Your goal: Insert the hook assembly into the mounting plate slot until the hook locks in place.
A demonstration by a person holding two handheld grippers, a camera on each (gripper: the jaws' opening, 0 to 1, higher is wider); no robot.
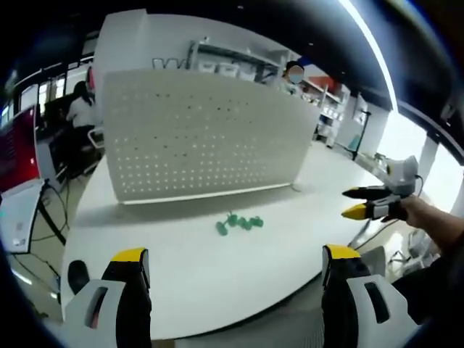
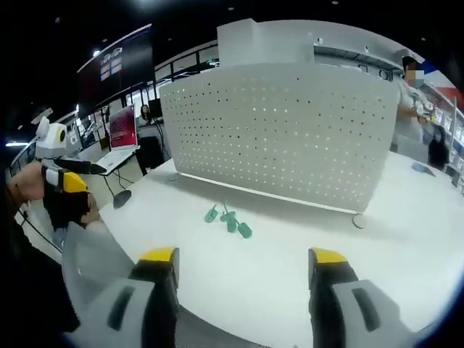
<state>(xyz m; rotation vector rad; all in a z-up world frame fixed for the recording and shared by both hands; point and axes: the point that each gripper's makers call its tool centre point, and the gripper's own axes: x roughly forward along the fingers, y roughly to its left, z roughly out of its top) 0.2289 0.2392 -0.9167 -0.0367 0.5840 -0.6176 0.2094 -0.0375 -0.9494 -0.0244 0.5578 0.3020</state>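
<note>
open left gripper [image 1: 235, 264], green hooks [image 1: 238, 224], pegboard [image 1: 203, 138]

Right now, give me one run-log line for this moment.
left gripper: open, empty | right gripper: open, empty | green hooks: on table before pegboard | insertion: not started

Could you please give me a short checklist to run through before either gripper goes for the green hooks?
1. Green hooks in sight on the white table, in front of the pegboard: ok.
2. Perforated pegboard standing upright on the table: ok.
3. Left gripper jaws apart and holding nothing: ok.
4. Right gripper jaws apart and holding nothing: ok.
5. Table between jaws and hooks free of obstacles in both views: ok.
6. Which way each hook's locking end faces: cannot tell, they are too small.
</note>
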